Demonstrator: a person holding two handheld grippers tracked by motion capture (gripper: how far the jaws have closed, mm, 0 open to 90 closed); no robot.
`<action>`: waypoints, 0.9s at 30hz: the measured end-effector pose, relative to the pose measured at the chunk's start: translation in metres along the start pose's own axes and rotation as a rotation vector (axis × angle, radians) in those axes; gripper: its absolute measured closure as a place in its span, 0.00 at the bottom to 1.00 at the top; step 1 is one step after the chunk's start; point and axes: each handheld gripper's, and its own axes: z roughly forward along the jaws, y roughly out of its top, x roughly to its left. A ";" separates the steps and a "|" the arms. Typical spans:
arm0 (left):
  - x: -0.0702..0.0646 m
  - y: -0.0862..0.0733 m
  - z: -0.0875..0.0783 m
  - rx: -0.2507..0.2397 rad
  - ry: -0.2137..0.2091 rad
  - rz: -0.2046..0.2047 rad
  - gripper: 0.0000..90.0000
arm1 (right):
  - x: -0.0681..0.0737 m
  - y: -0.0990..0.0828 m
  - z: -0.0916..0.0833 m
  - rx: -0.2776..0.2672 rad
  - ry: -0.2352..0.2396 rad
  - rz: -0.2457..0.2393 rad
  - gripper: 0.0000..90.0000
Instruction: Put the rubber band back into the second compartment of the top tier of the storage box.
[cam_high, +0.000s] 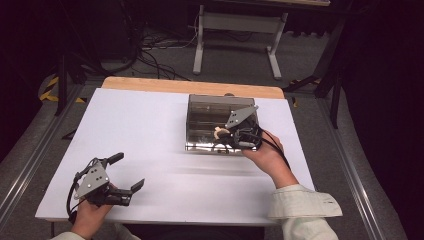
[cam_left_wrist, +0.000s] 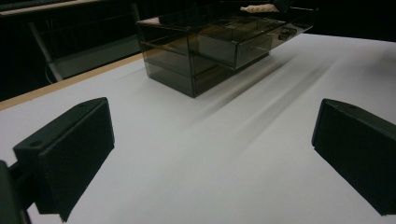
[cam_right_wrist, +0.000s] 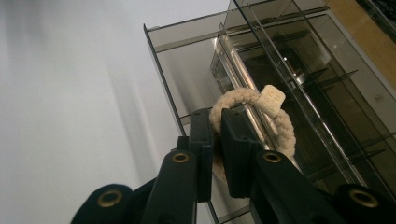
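A smoky clear plastic drawer box (cam_high: 210, 122) stands at the far middle of the white table, with its top drawer (cam_left_wrist: 243, 39) pulled out. My right gripper (cam_high: 226, 134) hangs over that open drawer, shut on a cream braided rope ring (cam_right_wrist: 275, 123) with a small square tag (cam_right_wrist: 272, 100). The ring (cam_high: 219, 133) shows as a pale spot at the jaws. My left gripper (cam_high: 125, 172) rests near the table's front left, open, nothing between its black fingers (cam_left_wrist: 70, 149).
The white tabletop (cam_high: 150, 145) has a wooden strip (cam_high: 190, 86) along its far edge. Beyond it stand a white table frame (cam_high: 240, 30) and floor cables (cam_high: 155, 55). Dividers split the drawer (cam_right_wrist: 327, 93) into several compartments.
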 end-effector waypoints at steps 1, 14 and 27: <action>0.000 0.000 0.000 -0.001 0.000 -0.001 0.00 | 0.000 0.000 0.001 0.003 0.001 0.001 0.93; 0.000 0.000 0.001 0.001 -0.001 0.001 0.00 | -0.004 -0.001 0.009 0.039 0.020 0.016 0.93; 0.000 0.000 0.000 0.000 -0.002 -0.001 0.00 | -0.008 -0.003 0.012 0.061 0.034 0.034 0.92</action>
